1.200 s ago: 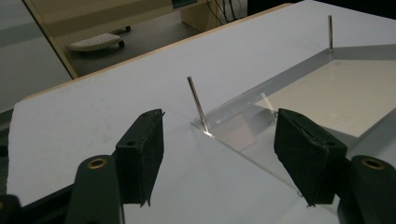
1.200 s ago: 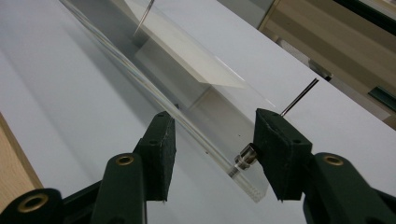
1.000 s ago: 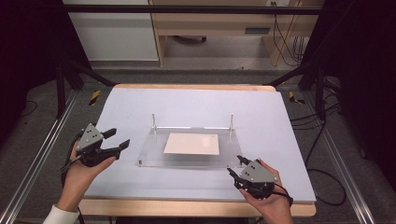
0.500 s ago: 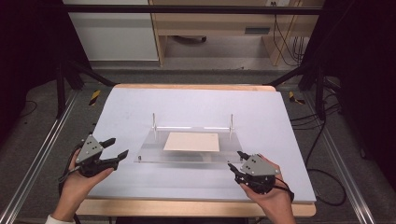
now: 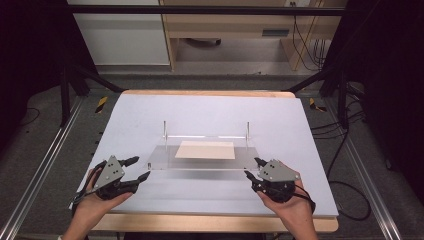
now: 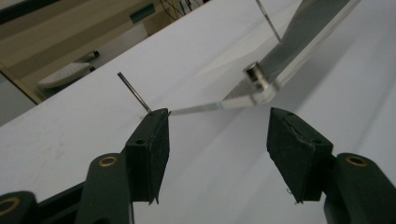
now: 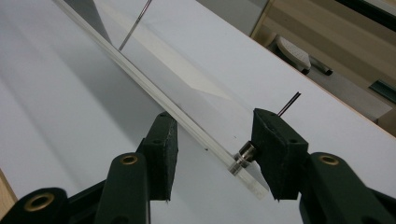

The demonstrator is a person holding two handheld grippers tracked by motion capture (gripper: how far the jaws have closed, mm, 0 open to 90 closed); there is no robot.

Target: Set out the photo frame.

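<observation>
clear acrylic plate [image 5: 200, 159] flat mid-table [image 5: 210, 112] (cream sheet [image 5: 205, 150] on it) | left hand-held gripper [image 5: 136, 168] wide, just short of near left corner | right hand-held gripper [image 5: 253, 168] wide, straddling near right corner, unclamped

A fixed camera looks forward and down from above the counter [image 5: 210, 112]. Two low, close cameras look out between open jaws, each near a front corner of the clear plate [image 5: 202, 161], which all three views share.
</observation>
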